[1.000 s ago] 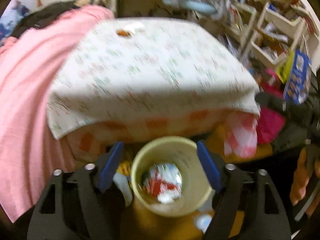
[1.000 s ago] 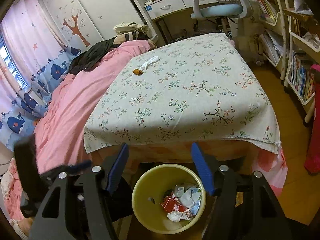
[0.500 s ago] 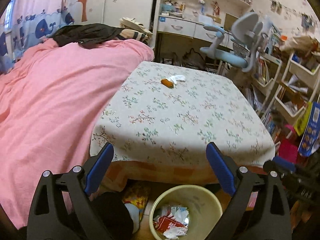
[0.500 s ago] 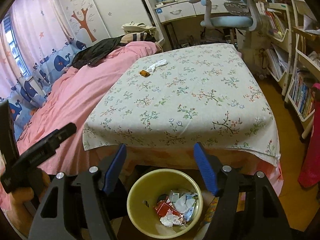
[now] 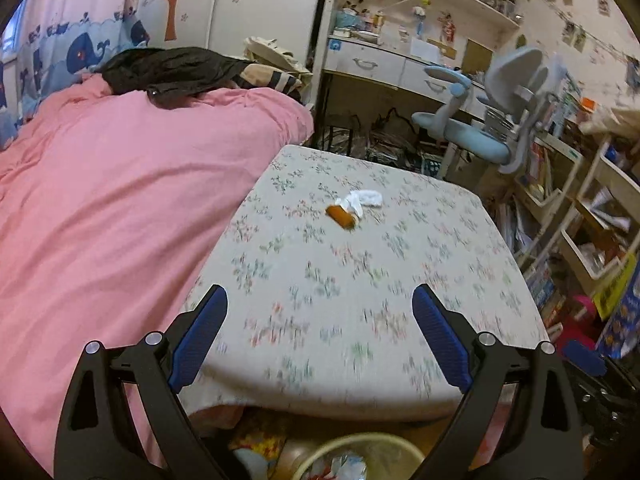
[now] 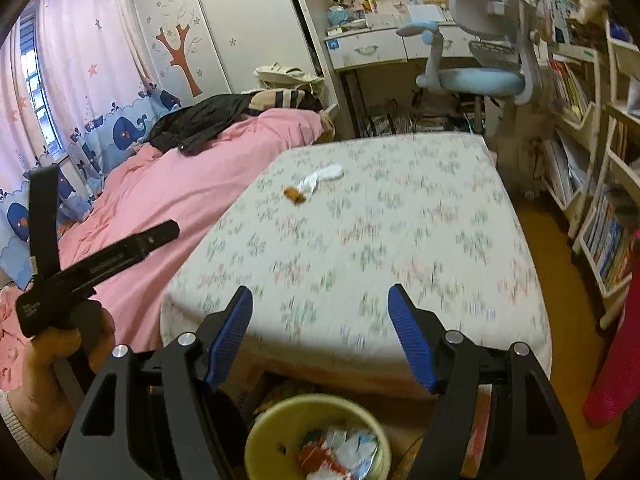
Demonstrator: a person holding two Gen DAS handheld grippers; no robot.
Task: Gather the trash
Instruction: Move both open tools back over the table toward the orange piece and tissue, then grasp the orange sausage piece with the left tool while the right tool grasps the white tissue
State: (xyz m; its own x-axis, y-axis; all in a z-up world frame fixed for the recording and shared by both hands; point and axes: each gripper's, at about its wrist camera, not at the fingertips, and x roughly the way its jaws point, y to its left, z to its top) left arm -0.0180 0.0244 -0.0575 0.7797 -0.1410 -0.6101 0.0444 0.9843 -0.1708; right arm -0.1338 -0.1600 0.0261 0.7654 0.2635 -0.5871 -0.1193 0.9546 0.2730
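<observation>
2 pieces of trash, an orange scrap (image 5: 341,216) touching a crumpled white tissue (image 5: 363,199), lay on the far part of the floral-clothed table (image 5: 360,280) in the left wrist view; the left gripper (image 5: 320,320), spread wide and empty, had just been opening above the near edge. Right wrist view: the right gripper (image 6: 320,320) stood spread and empty above the yellow bin (image 6: 280,424) holding wrappers, with both scraps (image 6: 295,195) well beyond.

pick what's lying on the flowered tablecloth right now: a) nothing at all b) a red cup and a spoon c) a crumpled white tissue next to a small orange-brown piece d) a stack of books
c: a crumpled white tissue lies touching a small orange-brown piece on the far part of the flowered tablecloth, and the right wrist view shows the same pair.
</observation>
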